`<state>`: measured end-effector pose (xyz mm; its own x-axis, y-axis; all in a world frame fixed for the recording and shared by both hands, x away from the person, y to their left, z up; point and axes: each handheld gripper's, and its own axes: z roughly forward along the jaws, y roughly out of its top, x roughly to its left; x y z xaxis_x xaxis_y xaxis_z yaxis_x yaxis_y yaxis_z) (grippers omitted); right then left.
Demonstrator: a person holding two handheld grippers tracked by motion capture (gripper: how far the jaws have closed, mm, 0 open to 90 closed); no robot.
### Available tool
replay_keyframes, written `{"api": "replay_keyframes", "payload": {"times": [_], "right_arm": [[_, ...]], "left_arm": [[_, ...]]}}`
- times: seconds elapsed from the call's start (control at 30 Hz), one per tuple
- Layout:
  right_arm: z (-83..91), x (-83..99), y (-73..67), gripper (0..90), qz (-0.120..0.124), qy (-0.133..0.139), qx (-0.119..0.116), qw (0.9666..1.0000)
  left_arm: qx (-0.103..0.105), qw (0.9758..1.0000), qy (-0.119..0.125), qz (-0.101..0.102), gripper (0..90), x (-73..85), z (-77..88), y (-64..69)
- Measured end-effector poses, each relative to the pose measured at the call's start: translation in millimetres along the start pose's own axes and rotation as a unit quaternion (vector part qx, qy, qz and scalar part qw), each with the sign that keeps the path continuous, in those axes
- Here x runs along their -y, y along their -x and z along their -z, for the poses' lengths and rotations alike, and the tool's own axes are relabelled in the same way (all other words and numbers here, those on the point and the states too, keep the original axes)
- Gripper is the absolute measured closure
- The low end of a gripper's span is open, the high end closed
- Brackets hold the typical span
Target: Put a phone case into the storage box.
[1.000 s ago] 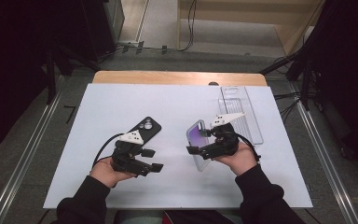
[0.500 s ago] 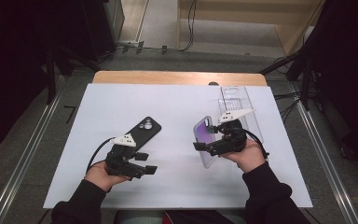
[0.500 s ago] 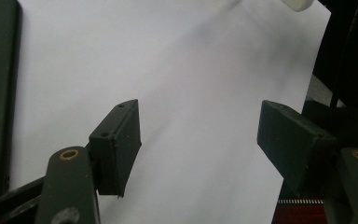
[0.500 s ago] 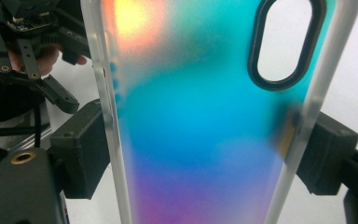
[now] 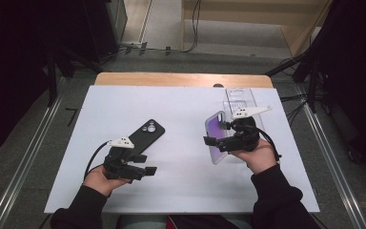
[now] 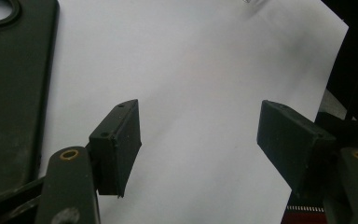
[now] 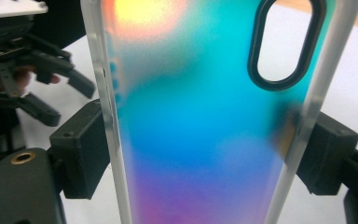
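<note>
An iridescent translucent phone case (image 5: 217, 136) (image 7: 205, 116) stands tilted up off the white mat, and my right gripper (image 5: 215, 142) (image 7: 205, 154) is shut on its two long edges. In the right gripper view the pads (image 7: 81, 149) press on the clear rims below the oval camera cut-out. A black phone case (image 5: 145, 135) (image 6: 14, 84) lies flat, back up, left of centre. My left gripper (image 5: 145, 163) (image 6: 198, 126) rests near the front just below it, open, with only bare mat between the jaws.
The white mat (image 5: 181, 109) covers a wooden table (image 5: 181, 78). A clear plastic case (image 5: 240, 98) lies flat at the back right, just beyond the right hand. Metal rails run along both sides of the table, and cables lie on the floor behind.
My right gripper has risen a little and drifted right with the iridescent case. The left hand has stayed near the front by the black case.
</note>
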<state>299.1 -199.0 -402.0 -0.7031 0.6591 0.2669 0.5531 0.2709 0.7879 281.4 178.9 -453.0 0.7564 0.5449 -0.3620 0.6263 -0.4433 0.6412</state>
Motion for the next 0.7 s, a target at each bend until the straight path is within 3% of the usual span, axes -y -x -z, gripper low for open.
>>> {"api": "replay_keyframes", "payload": {"times": [0.33, 0.7], "right_arm": [[12.2, -5.7, 10.5, 15.4, -0.013, 0.027, 0.048, 0.9984], [25.5, -9.9, 28.0, 15.5, -0.042, 0.050, 0.099, 0.9930]], "left_arm": [[-0.006, 1.0000, 0.000, 0.005, 30.7, 4.0, 2.6, -0.5], [-0.011, 0.9998, 0.006, 0.014, 30.7, 9.4, 9.2, -1.7]]}}
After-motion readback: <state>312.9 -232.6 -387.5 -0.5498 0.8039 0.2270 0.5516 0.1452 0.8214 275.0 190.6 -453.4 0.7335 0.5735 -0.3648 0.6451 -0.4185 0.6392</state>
